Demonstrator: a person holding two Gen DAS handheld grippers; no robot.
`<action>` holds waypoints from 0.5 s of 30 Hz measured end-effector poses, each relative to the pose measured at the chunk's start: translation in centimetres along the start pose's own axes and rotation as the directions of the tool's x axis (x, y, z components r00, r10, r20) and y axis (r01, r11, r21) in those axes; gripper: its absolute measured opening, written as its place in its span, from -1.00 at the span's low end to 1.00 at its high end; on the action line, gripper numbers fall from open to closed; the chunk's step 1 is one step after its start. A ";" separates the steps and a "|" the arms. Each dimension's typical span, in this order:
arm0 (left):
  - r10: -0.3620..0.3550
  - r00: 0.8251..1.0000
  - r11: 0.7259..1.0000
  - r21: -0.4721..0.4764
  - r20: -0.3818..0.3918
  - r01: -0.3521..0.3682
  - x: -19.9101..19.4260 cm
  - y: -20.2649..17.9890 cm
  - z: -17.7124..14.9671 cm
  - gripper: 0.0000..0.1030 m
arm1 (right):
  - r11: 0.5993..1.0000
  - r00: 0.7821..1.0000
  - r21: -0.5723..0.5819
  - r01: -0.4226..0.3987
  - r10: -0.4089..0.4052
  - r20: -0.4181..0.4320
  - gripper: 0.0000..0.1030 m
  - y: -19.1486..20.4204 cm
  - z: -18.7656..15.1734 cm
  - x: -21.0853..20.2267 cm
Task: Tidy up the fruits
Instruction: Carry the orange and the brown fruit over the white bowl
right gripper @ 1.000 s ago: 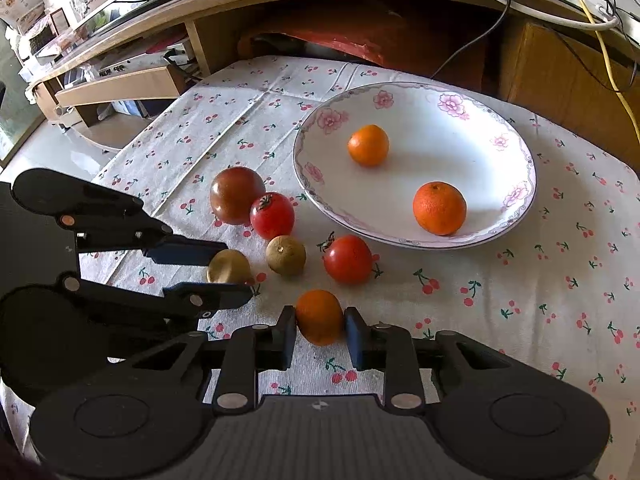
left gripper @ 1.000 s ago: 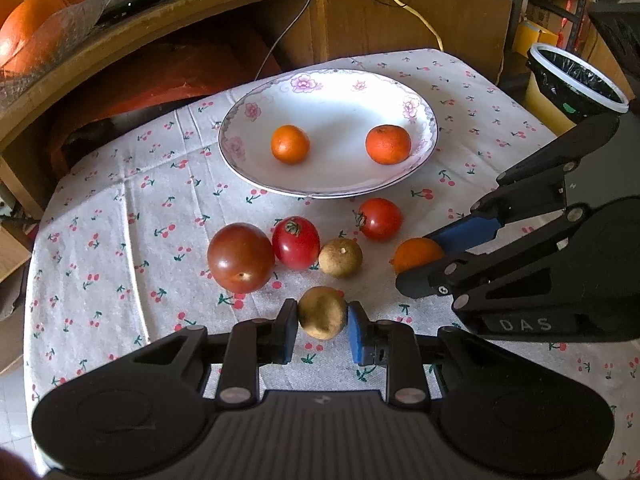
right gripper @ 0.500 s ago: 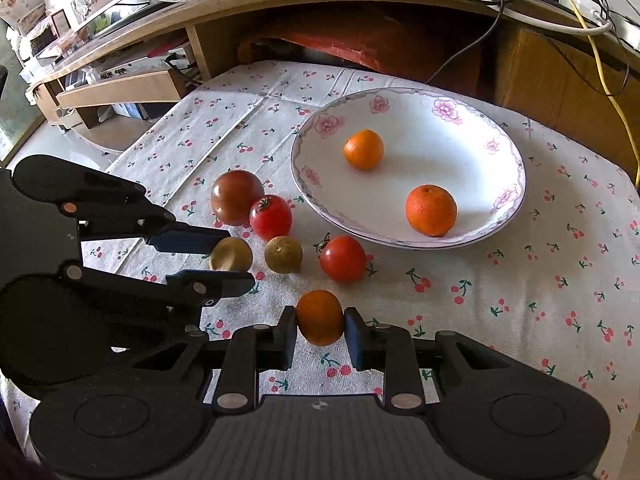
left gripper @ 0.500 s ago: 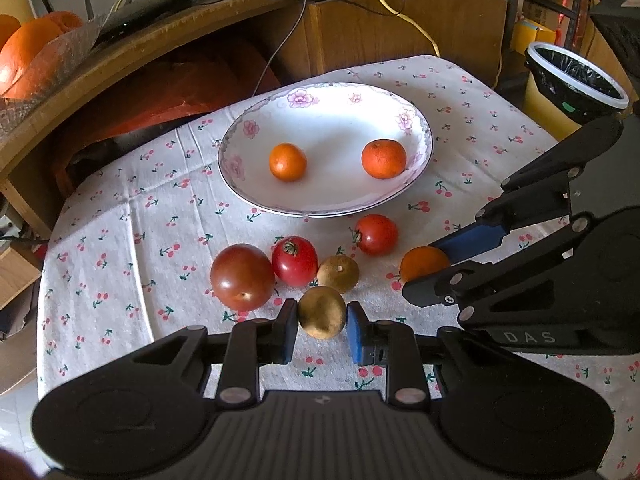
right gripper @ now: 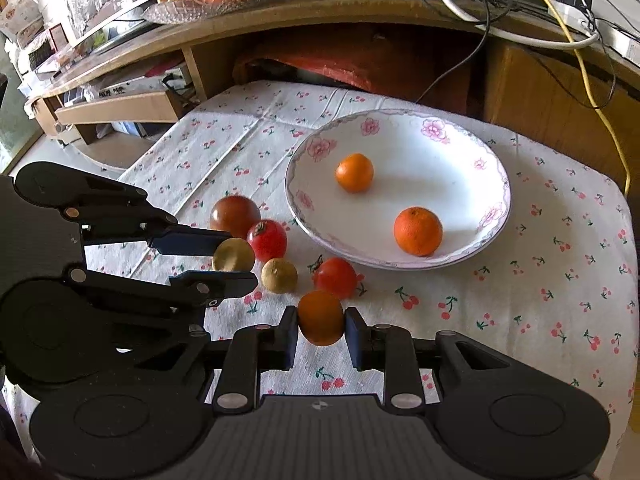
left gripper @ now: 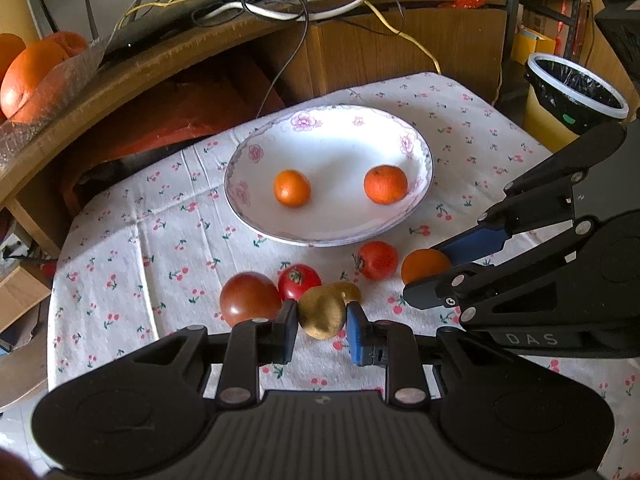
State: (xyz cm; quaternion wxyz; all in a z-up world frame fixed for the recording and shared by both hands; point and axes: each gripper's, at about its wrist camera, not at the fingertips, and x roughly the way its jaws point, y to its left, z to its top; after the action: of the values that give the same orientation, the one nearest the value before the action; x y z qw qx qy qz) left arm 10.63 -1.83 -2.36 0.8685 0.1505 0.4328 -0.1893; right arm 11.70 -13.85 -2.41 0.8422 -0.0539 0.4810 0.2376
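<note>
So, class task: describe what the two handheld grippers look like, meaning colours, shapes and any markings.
Both the left gripper and the right gripper are matte black with rounded bodies, hinged link bars with silver rivets, and blue finger pads. The right one bears the letters DAS.

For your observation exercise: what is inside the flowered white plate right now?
Inside the plate lie two oranges, set apart: a smaller one and a larger one. Nothing hides the plate's inside in either view.

The black left gripper (left gripper: 322, 318) is clamped on a yellow-brown round fruit (left gripper: 321, 312); beside it, the black right gripper (right gripper: 321, 327) pinches a small orange citrus (right gripper: 320, 317).
</note>
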 end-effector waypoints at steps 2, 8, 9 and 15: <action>0.001 1.000 1.000 -0.002 0.009 -0.001 -0.1 0.1 0.3 -0.34 | 1.000 1.000 0.004 0.003 -0.003 0.009 -0.56 -0.1 0.2 -0.2; 0.017 0.999 1.000 -0.002 0.042 -0.017 -0.4 0.3 1.7 -0.35 | 1.000 0.999 0.024 0.018 -0.019 0.046 -0.56 -0.7 1.2 -0.9; 0.022 0.999 1.000 -0.004 0.050 -0.021 -0.5 0.4 2.1 -0.35 | 0.999 0.998 0.030 0.020 -0.022 0.055 -0.56 -0.9 1.5 -1.0; 0.028 0.995 0.999 -0.040 0.097 -0.025 -0.6 1.1 4.4 -0.35 | 0.997 0.993 0.068 0.040 -0.048 0.110 -0.55 -2.0 3.1 -1.8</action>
State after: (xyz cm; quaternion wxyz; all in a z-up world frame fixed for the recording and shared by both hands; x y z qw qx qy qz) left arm 13.88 -2.57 0.78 0.8936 0.1302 0.3915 -0.1765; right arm 14.31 -15.29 0.51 0.8741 -0.0232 0.4395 0.2057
